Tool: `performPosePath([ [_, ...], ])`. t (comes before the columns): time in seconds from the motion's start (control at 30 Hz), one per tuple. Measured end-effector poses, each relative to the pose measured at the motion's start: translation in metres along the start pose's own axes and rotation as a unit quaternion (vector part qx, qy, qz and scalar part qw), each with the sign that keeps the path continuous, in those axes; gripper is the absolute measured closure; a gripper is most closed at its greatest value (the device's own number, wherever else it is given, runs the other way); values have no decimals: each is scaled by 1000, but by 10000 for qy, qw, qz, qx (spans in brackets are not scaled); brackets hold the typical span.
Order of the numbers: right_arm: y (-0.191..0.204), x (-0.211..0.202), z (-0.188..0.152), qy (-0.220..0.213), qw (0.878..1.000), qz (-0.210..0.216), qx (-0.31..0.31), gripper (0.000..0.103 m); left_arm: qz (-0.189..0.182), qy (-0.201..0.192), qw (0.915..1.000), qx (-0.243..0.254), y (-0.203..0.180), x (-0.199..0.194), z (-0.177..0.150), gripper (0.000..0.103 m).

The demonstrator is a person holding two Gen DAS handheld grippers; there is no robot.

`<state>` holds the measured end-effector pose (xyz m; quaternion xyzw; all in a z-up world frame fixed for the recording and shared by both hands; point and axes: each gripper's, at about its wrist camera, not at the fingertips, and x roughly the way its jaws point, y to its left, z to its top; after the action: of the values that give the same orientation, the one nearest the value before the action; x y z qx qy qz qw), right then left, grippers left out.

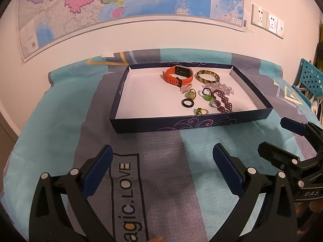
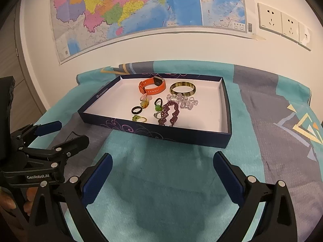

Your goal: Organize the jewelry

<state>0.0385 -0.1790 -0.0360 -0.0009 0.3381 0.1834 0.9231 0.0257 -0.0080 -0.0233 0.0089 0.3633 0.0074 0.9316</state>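
Note:
A dark blue tray (image 1: 141, 124) (image 2: 125, 128) with a white inside sits on the cloth-covered table. In it lie an orange watch (image 1: 173, 76) (image 2: 150, 86), a brown bangle (image 1: 208, 76) (image 2: 182, 88), a clear bead bracelet (image 1: 226, 87) (image 2: 185, 100), a purple bead bracelet (image 1: 223, 100) (image 2: 171, 114), a black ring (image 1: 188, 102) (image 2: 136, 110) and several small green rings. My left gripper (image 1: 162, 153) is open and empty, short of the tray. My right gripper (image 2: 162, 159) is open and empty, also short of it.
The table carries a teal and grey cloth (image 1: 60, 121) (image 2: 262, 111) with printed lettering (image 1: 127, 197). A map hangs on the wall (image 1: 121, 10). Wall sockets (image 2: 278, 22) are at the right. A teal perforated basket (image 1: 308, 78) stands beyond the table's right end.

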Motion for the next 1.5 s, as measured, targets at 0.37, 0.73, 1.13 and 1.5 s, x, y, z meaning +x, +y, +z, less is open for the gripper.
performPosePath([
  [0.37, 1, 0, 0, -1, 10000, 7, 0, 7, 79, 2, 10000, 2, 2, 0, 0, 6],
  [0.73, 2, -1, -1, -1, 10000, 12, 11, 7, 92, 17, 10000, -30, 4, -1, 0, 6],
  [1.13, 2, 0, -3, 10, 10000, 9, 51, 7, 128, 25, 9999, -19, 4, -1, -2, 6],
  [1.5, 1, 0, -3, 43, 10000, 12, 70, 7, 128, 46, 9999, -48, 5, 1, -2, 6],
])
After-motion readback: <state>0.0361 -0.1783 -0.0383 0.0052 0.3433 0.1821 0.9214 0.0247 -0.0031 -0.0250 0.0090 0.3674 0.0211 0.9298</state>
